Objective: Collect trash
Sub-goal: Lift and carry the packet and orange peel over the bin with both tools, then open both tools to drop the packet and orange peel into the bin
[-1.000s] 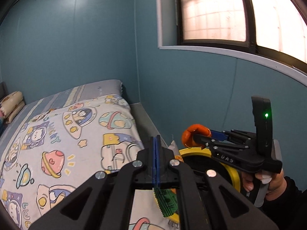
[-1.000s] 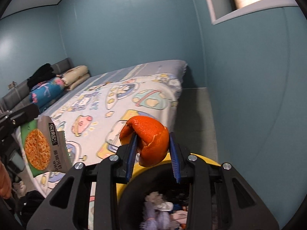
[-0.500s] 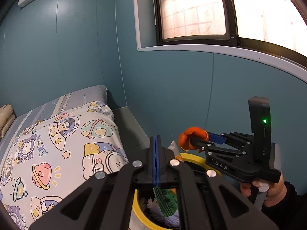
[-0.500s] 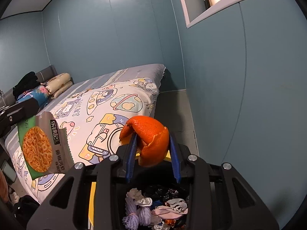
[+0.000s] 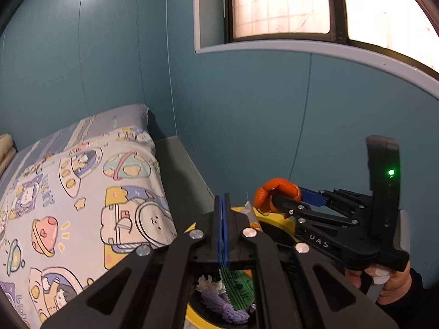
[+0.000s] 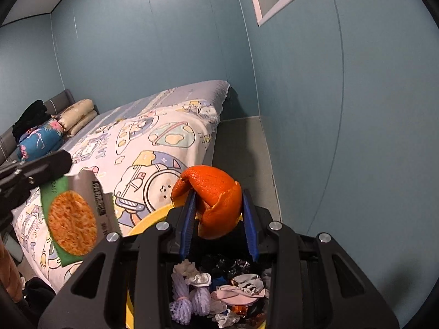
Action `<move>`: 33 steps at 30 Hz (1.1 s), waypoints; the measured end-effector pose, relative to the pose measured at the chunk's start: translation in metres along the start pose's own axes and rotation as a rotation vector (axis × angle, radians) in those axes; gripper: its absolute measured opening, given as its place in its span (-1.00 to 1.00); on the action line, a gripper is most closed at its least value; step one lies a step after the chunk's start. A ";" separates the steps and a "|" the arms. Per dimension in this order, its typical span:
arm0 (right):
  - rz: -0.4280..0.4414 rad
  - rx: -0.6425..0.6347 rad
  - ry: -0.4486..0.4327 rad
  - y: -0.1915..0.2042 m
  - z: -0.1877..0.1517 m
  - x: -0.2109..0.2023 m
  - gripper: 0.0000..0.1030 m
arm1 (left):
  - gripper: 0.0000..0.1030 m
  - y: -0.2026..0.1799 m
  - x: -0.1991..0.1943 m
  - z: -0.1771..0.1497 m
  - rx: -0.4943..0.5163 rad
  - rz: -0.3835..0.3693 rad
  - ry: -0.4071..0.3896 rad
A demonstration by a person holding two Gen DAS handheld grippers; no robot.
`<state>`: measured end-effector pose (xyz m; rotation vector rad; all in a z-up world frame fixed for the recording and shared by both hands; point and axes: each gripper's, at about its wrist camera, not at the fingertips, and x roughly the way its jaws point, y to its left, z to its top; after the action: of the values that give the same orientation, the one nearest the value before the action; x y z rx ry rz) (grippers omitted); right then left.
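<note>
My left gripper (image 5: 222, 205) is shut on a green noodle wrapper (image 5: 237, 288) that hangs below its blue pads over the yellow trash bin (image 5: 270, 219). The wrapper also shows in the right wrist view (image 6: 74, 219), at the left beside the bin. My right gripper (image 6: 218, 205) is shut on an orange peel (image 6: 214, 200) and holds it above the bin's yellow rim (image 6: 145, 219). The peel also shows in the left wrist view (image 5: 271, 192), past the bin's far rim. The bin holds several crumpled wrappers and purple foam nets (image 6: 186, 298).
A bed with a cartoon-print blanket (image 5: 82, 205) lies to the left of the bin. A strip of grey floor (image 6: 241, 148) runs between bed and blue wall (image 6: 343, 137). Pillows and clothes (image 6: 46, 128) lie at the bed's head. A window (image 5: 301, 2) is above.
Both grippers have moved further over the bin; more of its contents show in both views. The wrapper and the peel stay gripped.
</note>
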<state>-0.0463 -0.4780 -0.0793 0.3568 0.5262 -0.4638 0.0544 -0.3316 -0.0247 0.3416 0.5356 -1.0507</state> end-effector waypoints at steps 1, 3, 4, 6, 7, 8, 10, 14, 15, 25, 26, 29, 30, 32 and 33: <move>0.002 -0.002 0.013 0.000 -0.001 0.003 -0.40 | -0.99 0.001 0.005 -0.002 -0.006 0.001 0.012; 0.002 -0.006 0.028 0.000 -0.003 0.008 -0.40 | -0.99 0.003 0.015 -0.007 -0.017 -0.003 0.036; 0.001 -0.007 0.036 -0.001 -0.004 0.011 -0.40 | -0.99 0.005 0.021 -0.009 -0.028 -0.010 0.052; 0.000 -0.009 0.066 -0.002 -0.007 0.018 -0.40 | -0.99 0.008 0.031 -0.014 -0.044 -0.017 0.079; -0.001 -0.006 0.074 -0.002 -0.008 0.021 -0.40 | -0.99 0.009 0.036 -0.017 -0.051 -0.016 0.090; -0.002 -0.003 0.091 -0.004 -0.010 0.025 -0.40 | -0.99 0.010 0.041 -0.019 -0.059 -0.017 0.103; -0.006 0.000 0.118 -0.006 -0.013 0.032 -0.39 | -0.99 0.014 0.051 -0.024 -0.081 -0.032 0.138; -0.002 0.013 0.152 -0.007 -0.018 0.041 -0.39 | -0.99 0.021 0.067 -0.035 -0.119 -0.053 0.189; -0.004 0.014 0.156 -0.007 -0.018 0.042 -0.39 | -0.99 0.023 0.069 -0.037 -0.130 -0.059 0.200; -0.055 0.022 0.136 -0.009 -0.017 0.037 -0.09 | -0.70 0.035 0.060 -0.044 -0.168 -0.068 0.204; -0.064 0.025 0.132 -0.009 -0.016 0.035 -0.09 | -0.50 0.039 0.057 -0.045 -0.177 -0.060 0.198; -0.072 0.030 0.120 -0.008 -0.012 0.031 -0.08 | -0.20 0.054 0.046 -0.046 -0.213 -0.043 0.181; -0.081 0.026 0.113 -0.007 -0.010 0.029 -0.05 | -0.15 0.059 0.042 -0.047 -0.226 -0.039 0.173; -0.092 0.027 0.093 -0.003 -0.006 0.025 0.22 | 0.10 0.074 0.027 -0.046 -0.257 -0.017 0.141; -0.093 0.024 0.083 0.001 -0.005 0.023 0.26 | 0.20 0.082 0.018 -0.046 -0.271 0.000 0.117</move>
<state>-0.0302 -0.4827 -0.0959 0.3770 0.6197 -0.5469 0.1223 -0.2834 -0.0721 0.1641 0.7735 -0.9481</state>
